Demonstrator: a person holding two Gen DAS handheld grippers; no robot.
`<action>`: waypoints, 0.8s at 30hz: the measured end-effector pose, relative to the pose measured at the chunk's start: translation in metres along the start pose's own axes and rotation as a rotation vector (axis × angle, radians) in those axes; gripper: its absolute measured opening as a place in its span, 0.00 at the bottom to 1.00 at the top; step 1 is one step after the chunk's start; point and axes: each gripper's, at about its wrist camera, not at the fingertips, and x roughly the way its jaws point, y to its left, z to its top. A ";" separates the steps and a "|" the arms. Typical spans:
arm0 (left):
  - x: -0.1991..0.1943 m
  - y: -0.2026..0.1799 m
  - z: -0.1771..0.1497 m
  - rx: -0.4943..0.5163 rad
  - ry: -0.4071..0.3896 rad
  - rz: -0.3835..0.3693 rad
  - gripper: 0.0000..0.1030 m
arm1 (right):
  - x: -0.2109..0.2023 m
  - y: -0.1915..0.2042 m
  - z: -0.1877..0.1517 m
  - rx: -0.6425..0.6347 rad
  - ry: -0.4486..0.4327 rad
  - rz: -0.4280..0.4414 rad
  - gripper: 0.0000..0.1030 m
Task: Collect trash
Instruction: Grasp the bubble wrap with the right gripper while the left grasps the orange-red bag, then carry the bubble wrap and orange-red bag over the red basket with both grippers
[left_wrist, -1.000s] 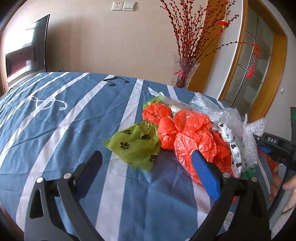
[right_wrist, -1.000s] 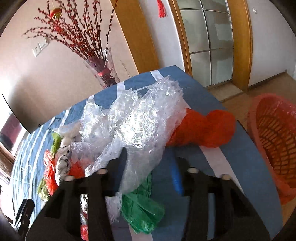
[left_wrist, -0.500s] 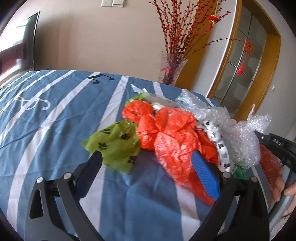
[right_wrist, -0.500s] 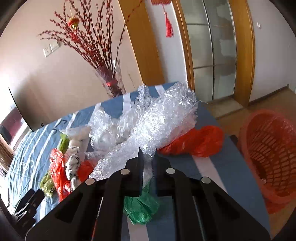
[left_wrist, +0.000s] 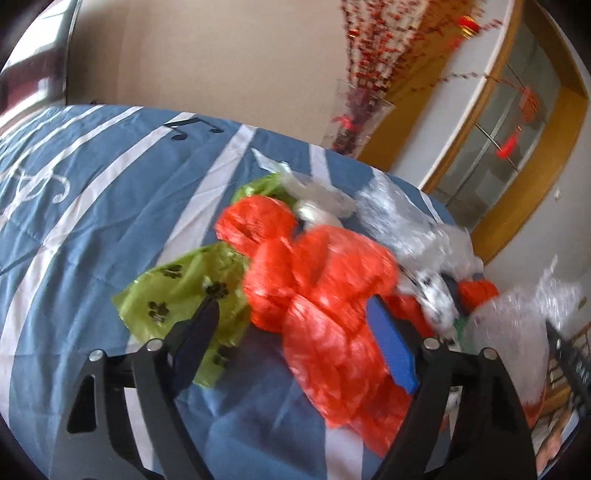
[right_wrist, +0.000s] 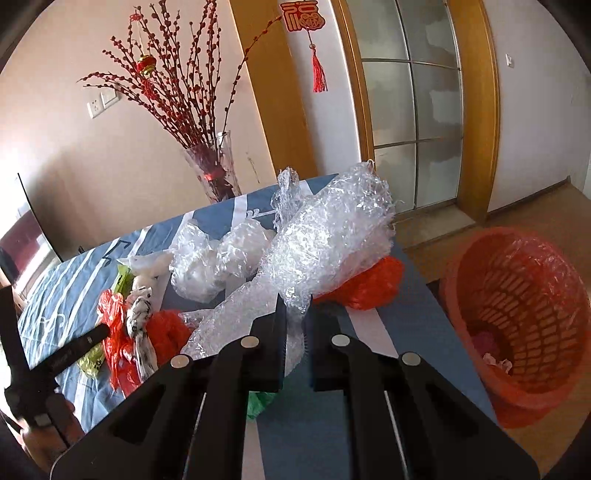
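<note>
Right gripper (right_wrist: 295, 328): jaws nearly closed, clamped on a crumpled sheet of clear bubble wrap (right_wrist: 328, 243). The sheet is held raised above the near-right part of the blue tablecloth with white stripes (right_wrist: 417, 325); its tail is seen trailing down-left toward the pile.

Left gripper (left_wrist: 291, 332): jaws wide open, nothing gripped. It is positioned low over the cloth, with a crumpled orange-red plastic bag (left_wrist: 321, 295) framed between the fingers and the blue-padded finger (left_wrist: 391, 350) just beside the bag's right edge. Contact cannot be told; the left view is motion-blurred.

Remaining trash on the table:
- a lime-green bag with black paw prints (left_wrist: 184, 288), left of the orange-red bag, touching it
- a white rag with black spots (right_wrist: 142, 317), lying among the red plastic
- clear plastic wads (right_wrist: 218, 254), far side of the pile
- a second orange-red bag (right_wrist: 369, 288), under the raised bubble wrap
- a dark green bag (right_wrist: 260, 404), near edge, partly hidden by the right gripper

A round orange plastic lattice basket (right_wrist: 517, 317) is seen on the floor to the right of the table, with some scraps inside. A glass vase of red berry branches (right_wrist: 214, 173) is placed at the far table edge.
</note>
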 end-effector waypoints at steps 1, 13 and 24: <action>0.001 0.004 0.002 -0.010 -0.002 0.005 0.77 | -0.001 0.000 -0.001 -0.008 -0.001 -0.004 0.08; 0.026 0.000 0.002 0.077 0.052 0.006 0.45 | 0.004 -0.006 -0.007 -0.005 0.025 -0.011 0.08; 0.003 -0.006 0.001 0.121 -0.026 -0.032 0.22 | -0.007 -0.015 -0.006 0.011 0.006 -0.018 0.08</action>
